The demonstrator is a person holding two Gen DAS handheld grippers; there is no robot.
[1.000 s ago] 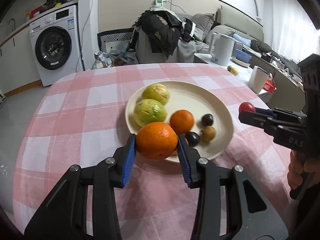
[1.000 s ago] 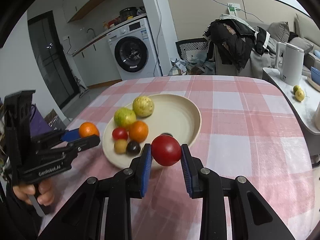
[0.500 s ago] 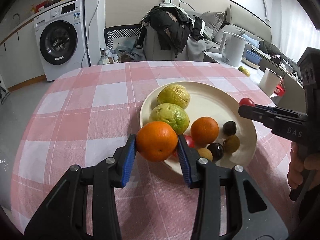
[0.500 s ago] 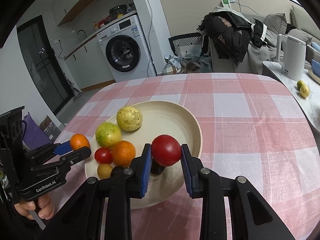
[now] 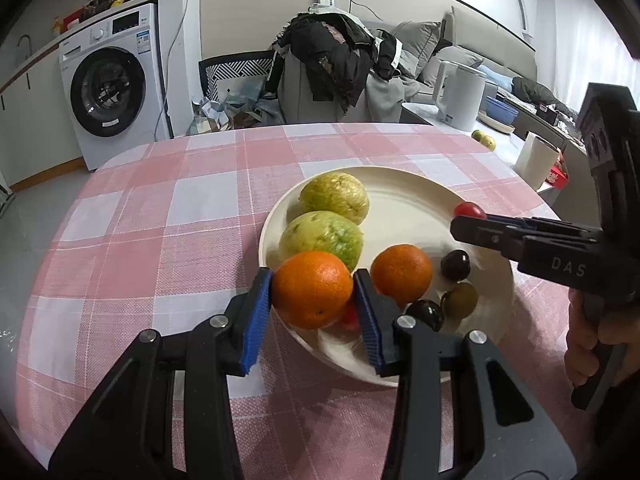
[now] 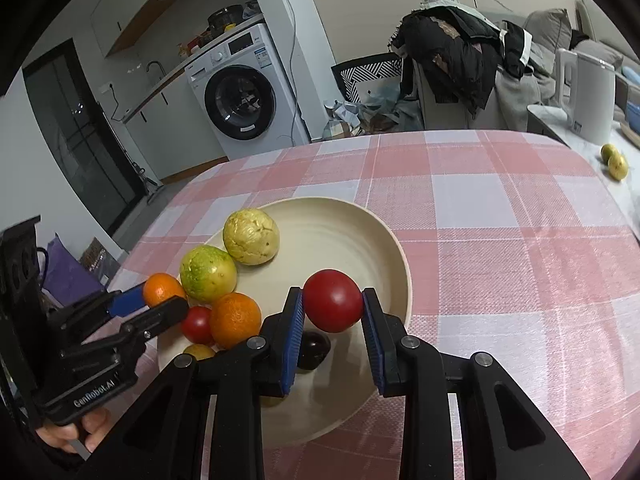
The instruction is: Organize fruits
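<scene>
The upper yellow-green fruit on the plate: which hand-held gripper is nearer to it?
Left. The left hand-held gripper, holding an orange, is just below the yellow-green fruit; the right hand-held gripper is across the plate.

A pink-and-white checked tablecloth lies under a round cream ceramic plate of yellow-green, orange, red and dark purple fruit; black handheld grippers with blue ribbed pads clasp a glossy orange and a shiny red tomato.
</scene>
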